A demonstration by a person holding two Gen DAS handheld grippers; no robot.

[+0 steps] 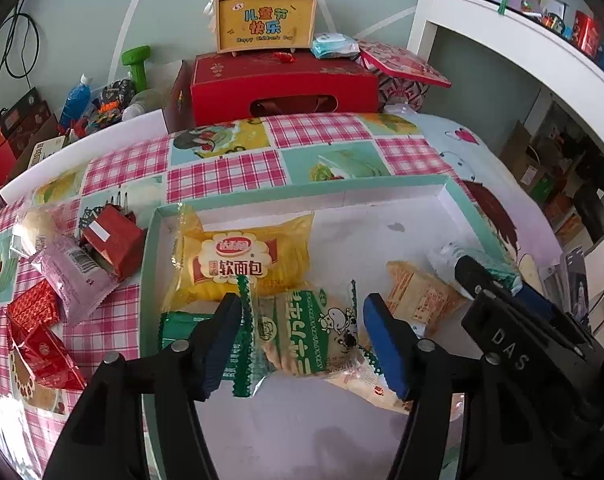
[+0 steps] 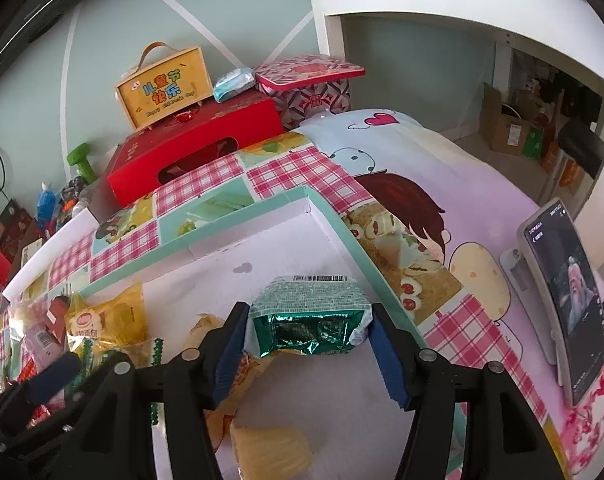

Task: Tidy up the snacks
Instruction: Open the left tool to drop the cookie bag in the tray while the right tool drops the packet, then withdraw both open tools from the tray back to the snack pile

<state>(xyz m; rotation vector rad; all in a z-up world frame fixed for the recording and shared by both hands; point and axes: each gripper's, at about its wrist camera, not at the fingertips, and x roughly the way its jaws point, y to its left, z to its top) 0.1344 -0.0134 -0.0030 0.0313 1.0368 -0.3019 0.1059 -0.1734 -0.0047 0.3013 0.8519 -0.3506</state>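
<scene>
The left gripper (image 1: 299, 340) hangs low in the left wrist view with its blue-padded fingers spread wide on either side of a green-and-white cow packet (image 1: 302, 336); whether the pads touch the wrapper cannot be told. That packet lies inside the tray (image 1: 302, 194), a shallow white box with a mint rim, just below a yellow bread bag (image 1: 241, 260) and left of a pale orange wafer pack (image 1: 418, 300). Only this view shows the loose snacks outside the tray at the left edge of the frame — a pink packet (image 1: 75, 276), a small red box (image 1: 113, 242) and red foil packs (image 1: 41, 332).

The right wrist view gives what the other cannot: the right gripper (image 2: 310, 344) is clamped on a green foil pack (image 2: 308, 320), held by its sides above the tray floor (image 2: 302, 240), barcode end pointing away. From the left camera that pack (image 1: 498, 272) is mostly hidden behind the black gripper body. The right view alone also shows a phone on a stand (image 2: 566, 312) at the right edge, screen lit.

Everything sits on a cartoon tablecloth (image 1: 221, 176) with pink checks. In the upper middle of both frames stand a red gift box (image 1: 281, 88) and a yellow Children's Day case (image 1: 265, 20) against a pale green wall — a white shelf (image 1: 502, 40) frames the upper right.
</scene>
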